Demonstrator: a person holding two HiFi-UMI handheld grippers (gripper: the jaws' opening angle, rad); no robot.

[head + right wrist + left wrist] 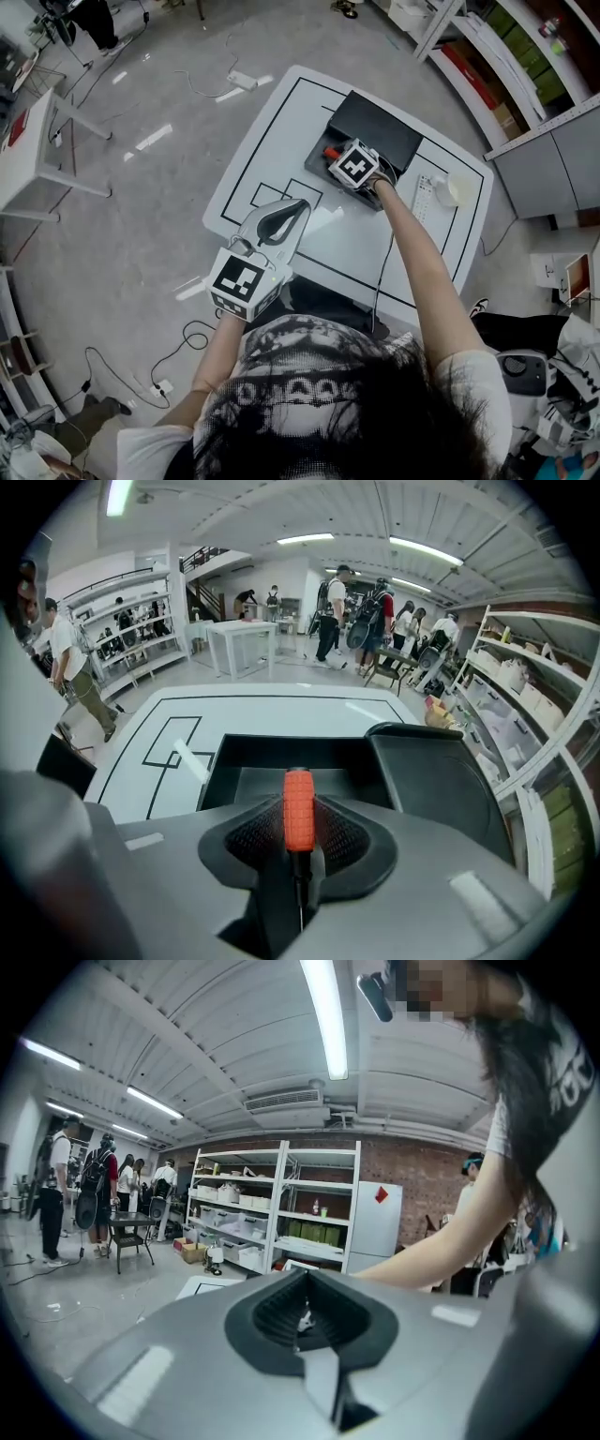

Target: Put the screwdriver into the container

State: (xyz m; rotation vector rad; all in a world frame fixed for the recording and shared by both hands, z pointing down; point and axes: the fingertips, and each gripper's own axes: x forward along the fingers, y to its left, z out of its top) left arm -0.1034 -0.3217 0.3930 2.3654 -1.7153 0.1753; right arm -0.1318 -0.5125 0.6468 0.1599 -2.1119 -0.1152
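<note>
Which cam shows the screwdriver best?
Right gripper view: screwdriver fills the centre, orange handle clamped in the right claw, black container beyond. Head view shows only an orange sliver beside the marker cube. Left gripper view: not visible.

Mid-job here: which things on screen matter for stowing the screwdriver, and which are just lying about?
Job: screwdriver, clamped in right gripper; open black container below it.
Lying about: left gripper, shut, empty; white remote-like slab; white round thing beside it.
</note>
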